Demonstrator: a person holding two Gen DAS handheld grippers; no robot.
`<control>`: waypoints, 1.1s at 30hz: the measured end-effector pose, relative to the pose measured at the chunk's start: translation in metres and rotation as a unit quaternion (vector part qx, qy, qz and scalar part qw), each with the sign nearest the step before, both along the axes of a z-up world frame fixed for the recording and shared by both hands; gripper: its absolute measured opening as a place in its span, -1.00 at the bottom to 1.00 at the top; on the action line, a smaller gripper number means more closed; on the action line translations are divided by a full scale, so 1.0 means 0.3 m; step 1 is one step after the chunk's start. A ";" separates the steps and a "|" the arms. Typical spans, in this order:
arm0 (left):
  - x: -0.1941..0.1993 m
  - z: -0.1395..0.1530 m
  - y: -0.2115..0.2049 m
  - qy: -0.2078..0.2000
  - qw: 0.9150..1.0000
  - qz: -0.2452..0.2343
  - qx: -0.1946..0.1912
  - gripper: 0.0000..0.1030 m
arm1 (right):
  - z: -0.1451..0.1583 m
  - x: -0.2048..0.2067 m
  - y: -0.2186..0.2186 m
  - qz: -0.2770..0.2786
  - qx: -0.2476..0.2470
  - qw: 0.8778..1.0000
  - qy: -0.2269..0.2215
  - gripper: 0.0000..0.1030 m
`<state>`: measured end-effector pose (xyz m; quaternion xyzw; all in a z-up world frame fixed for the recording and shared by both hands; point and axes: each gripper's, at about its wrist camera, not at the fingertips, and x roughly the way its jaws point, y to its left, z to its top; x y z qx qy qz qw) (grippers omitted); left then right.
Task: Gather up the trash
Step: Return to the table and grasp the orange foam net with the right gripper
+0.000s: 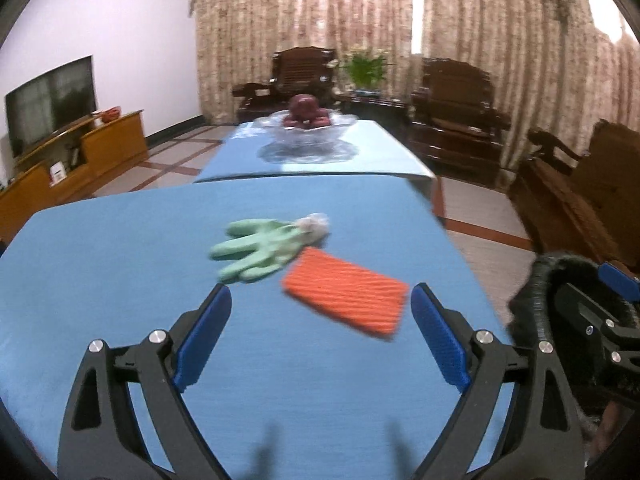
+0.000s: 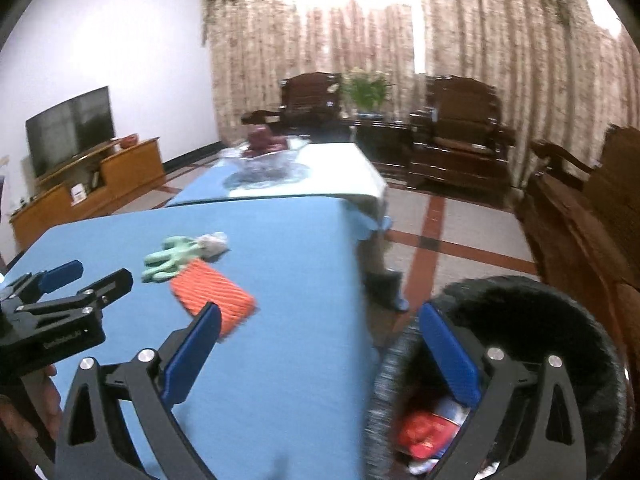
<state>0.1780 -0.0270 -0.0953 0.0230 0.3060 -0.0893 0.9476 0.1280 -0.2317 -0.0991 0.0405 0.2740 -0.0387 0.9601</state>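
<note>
The left gripper is wide open and holds nothing. Its two blue fingers point out over the blue table. The right gripper is wide open too, and it holds nothing. One of its blue fingers is over the table edge. The other one is over the black bin.

The orange sponge lies flat on the table, a bit in front of the left gripper and closer to its right finger. The green glove lies just behind the sponge and touches its far corner. A crumpled gray wad sits at the cuff of the glove, on the far side from the sponge. It is too blurry to tell what it is made of.

The black bin stands on the floor, right beside the near right side of the table. It has a fuzzy-looking black rim. Inside it is some red trash, with something white and blue next to it.

Far behind the sponge, on the next part of the table, stands a clear glass bowl with dark red things in it. Past the bowl are dark wooden chairs and a green plant in front of long curtains. A TV stands on a wooden cabinet, well off to the left of the table.

A hand holds the left gripper from below, at the near left side of the table.
</note>
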 end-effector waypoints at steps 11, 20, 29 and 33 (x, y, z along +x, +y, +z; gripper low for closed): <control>0.065 -0.064 0.215 0.012 0.998 0.063 0.006 0.72 | -0.125 0.206 0.191 0.041 0.003 0.999 0.022 0.88; 0.110 -0.103 0.284 0.020 0.996 0.082 0.009 0.72 | -0.186 0.313 0.220 0.032 0.004 0.999 0.044 0.88; 0.143 -0.128 0.317 0.026 0.996 0.090 0.003 0.72 | -0.254 0.385 0.264 0.046 0.002 0.995 0.086 0.87; 0.148 -0.129 0.321 0.027 0.995 0.091 0.000 0.72 | -0.288 0.418 0.291 0.064 -0.002 0.991 0.117 0.59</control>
